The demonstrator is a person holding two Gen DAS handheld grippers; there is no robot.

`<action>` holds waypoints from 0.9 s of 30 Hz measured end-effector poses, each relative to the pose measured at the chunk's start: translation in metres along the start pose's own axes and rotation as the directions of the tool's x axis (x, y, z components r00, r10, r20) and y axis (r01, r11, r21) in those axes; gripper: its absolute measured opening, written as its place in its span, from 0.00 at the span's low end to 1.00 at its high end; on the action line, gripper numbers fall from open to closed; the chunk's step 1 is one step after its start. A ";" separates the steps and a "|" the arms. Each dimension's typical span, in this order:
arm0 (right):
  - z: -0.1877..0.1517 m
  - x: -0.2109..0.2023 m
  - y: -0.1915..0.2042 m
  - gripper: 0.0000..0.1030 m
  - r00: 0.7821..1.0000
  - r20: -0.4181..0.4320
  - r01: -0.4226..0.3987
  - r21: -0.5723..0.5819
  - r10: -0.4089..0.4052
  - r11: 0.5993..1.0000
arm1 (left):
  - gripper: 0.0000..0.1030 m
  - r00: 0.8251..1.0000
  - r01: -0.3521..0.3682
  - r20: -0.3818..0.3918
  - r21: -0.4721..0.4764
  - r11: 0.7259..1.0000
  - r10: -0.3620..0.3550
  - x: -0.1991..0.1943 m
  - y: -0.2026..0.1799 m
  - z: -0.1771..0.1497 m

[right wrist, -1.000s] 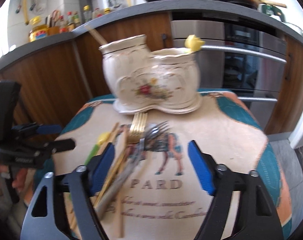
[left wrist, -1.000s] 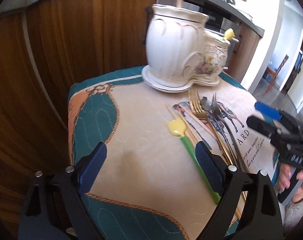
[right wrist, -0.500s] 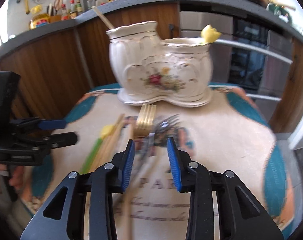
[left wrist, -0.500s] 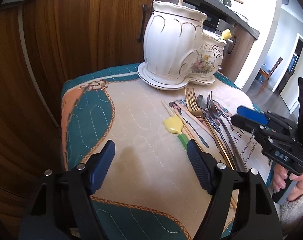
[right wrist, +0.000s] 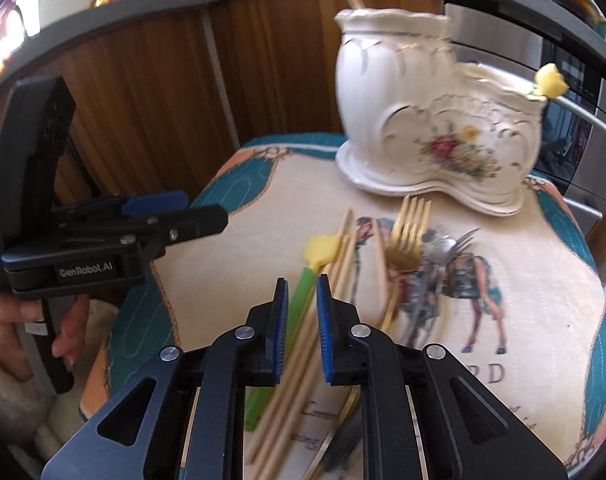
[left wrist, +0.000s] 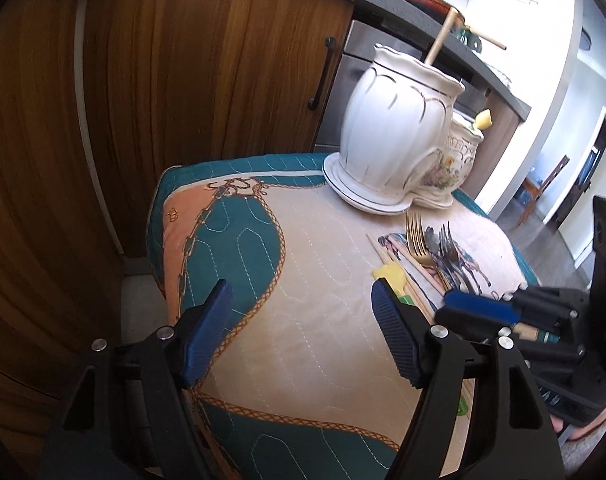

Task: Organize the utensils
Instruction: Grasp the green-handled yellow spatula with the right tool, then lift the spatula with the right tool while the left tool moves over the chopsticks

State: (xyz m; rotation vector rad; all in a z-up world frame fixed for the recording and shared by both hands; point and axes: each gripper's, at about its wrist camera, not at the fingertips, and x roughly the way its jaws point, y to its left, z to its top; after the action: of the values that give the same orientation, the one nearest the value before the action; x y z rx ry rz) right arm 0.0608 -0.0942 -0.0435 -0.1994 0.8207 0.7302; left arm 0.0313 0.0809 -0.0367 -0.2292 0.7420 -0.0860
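A white two-part ceramic utensil holder stands at the back of the quilted mat, with a wooden stick in its tall part. On the mat lie a yellow-tipped green utensil, wooden chopsticks, a gold fork and silver forks. My right gripper hovers above the green handle and chopsticks, its jaws a narrow gap apart and gripping nothing. My left gripper is wide open and empty over bare mat, left of the utensils.
The mat covers a small table in front of wooden cabinets and an oven. The table edge drops off at left. A hand holds the left gripper body.
My right gripper has narrowed from wide open to a slim gap and shifted left over the green utensil and chopsticks. The left gripper has drawn back to the left, still open.
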 end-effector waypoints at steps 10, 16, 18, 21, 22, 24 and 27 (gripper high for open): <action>0.003 0.024 0.020 0.13 0.990 -0.085 0.111 -0.049 -0.115 0.993 | 0.69 0.997 0.069 0.021 -0.038 0.997 -0.068 0.000 0.009 0.002; 0.005 0.028 0.022 0.12 0.986 -0.099 0.129 -0.050 -0.133 0.990 | 0.69 0.997 0.069 0.037 -0.059 0.996 -0.067 -0.002 0.014 0.003; 0.003 0.025 0.020 0.10 0.989 -0.086 0.119 -0.032 -0.121 0.992 | 0.69 0.997 0.068 0.036 -0.059 0.996 -0.066 -0.002 0.014 0.002; 0.000 0.006 0.014 0.10 0.997 -0.016 0.076 0.014 -0.075 0.997 | 0.69 0.997 0.067 0.035 -0.046 0.997 -0.066 -0.001 0.011 0.002; -0.001 0.001 0.012 0.10 0.998 0.003 0.065 0.026 -0.065 0.998 | 0.69 0.997 0.065 0.035 -0.039 0.997 -0.064 -0.002 0.009 0.002; -0.002 -0.014 0.003 0.10 0.998 0.038 0.050 0.063 -0.053 0.997 | 0.69 0.998 0.058 0.035 -0.027 0.998 -0.057 -0.002 0.005 0.001; -0.004 -0.040 -0.014 0.10 0.994 0.100 0.034 0.111 -0.045 0.993 | 0.69 0.998 0.061 0.011 -0.007 0.998 -0.061 -0.002 -0.008 -0.001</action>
State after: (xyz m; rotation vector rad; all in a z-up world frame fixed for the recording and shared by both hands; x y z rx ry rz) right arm 0.0494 -0.1275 -0.0187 -0.0794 0.7547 0.6513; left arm 0.0296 0.0732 -0.0341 -0.2596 0.7250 -0.1399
